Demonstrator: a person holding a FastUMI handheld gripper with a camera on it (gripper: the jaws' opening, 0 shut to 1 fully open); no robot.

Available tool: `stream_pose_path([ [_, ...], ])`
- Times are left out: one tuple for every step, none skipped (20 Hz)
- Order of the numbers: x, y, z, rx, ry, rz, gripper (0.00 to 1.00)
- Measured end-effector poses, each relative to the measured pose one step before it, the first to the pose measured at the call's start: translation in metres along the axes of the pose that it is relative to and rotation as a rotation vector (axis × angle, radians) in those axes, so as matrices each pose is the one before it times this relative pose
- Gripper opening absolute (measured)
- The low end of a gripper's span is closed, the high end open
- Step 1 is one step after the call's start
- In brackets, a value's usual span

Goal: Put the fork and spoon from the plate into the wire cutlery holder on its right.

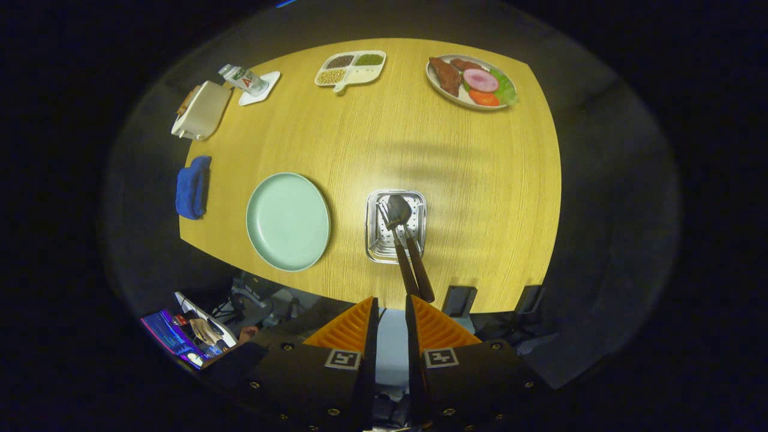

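The pale green plate point(288, 221) lies bare on the wooden table point(420, 132). To its right stands the square wire cutlery holder point(396, 227). The spoon point(398, 211) and the fork point(384, 211) both stand in the holder, heads down inside it, and their dark handles point(414, 270) stick up toward me. My gripper point(391, 307) hangs high above the table's near edge, just short of the handle ends. Its fingers are a narrow gap apart with nothing between them.
At the table's far side sit a plate of food point(471, 81), a divided dish of beans point(351, 67), a bottle on a white coaster point(245, 78) and a cream box point(201, 111). A blue cloth point(193, 187) lies left of the plate. A screen point(174, 336) glows below the table.
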State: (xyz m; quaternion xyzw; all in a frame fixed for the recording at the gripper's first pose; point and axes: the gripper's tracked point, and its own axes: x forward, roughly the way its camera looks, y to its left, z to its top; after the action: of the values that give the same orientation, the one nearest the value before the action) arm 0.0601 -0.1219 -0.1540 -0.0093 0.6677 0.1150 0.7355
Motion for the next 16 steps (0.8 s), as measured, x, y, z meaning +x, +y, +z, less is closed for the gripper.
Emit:
stream_pose_path([
  [-0.00929, 0.00707, 0.00232, 0.00433, -0.04895, 0.0077, 0.24],
  [-0.00839, 0.01241, 0.0032, -0.00225, -0.05004, 0.02252, 0.24],
  [-0.00789, 0.00926, 0.00161, -0.00465, -0.04642, 0.01332, 0.24],
  [-0.00796, 0.00719, 0.00367, -0.0075, -0.05093, 0.00311, 0.24],
  [-0.00629, 0.0047, 0.00567, -0.01024, -0.05682, -0.00427, 0.24],
  [-0.00526, 0.00586, 0.00584, -0.01216, -0.05688, -0.00114, 0.24],
  [-0.00568, 0.00903, 0.00497, -0.0099, -0.05599, 0.01467, 0.24],
  [-0.0023, 0.00918, 0.00436, -0.00319, -0.04893, 0.00943, 0.24],
  [-0.00009, 0.00619, 0.00156, -0.00328, -0.04709, 0.0011, 0.24],
  [-0.00182, 0.00428, 0.00382, -0.00975, -0.05228, -0.002, 0.24],
  [-0.00621, -0.00191, 0.00785, -0.00672, -0.05934, -0.01062, 0.24],
  [-0.00443, 0.00234, 0.00594, -0.00854, -0.06435, -0.01352, 0.24],
  [-0.00503, 0.00496, 0.00607, -0.00685, -0.06753, -0.00857, 0.24],
  [-0.00378, 0.0038, 0.00806, 0.00033, -0.07349, -0.01374, 0.24],
  [-0.00665, 0.00278, 0.00844, 0.01346, -0.07926, -0.00748, 0.24],
  [-0.00429, 0.00787, 0.00757, 0.00804, -0.06653, 0.00202, 0.24],
])
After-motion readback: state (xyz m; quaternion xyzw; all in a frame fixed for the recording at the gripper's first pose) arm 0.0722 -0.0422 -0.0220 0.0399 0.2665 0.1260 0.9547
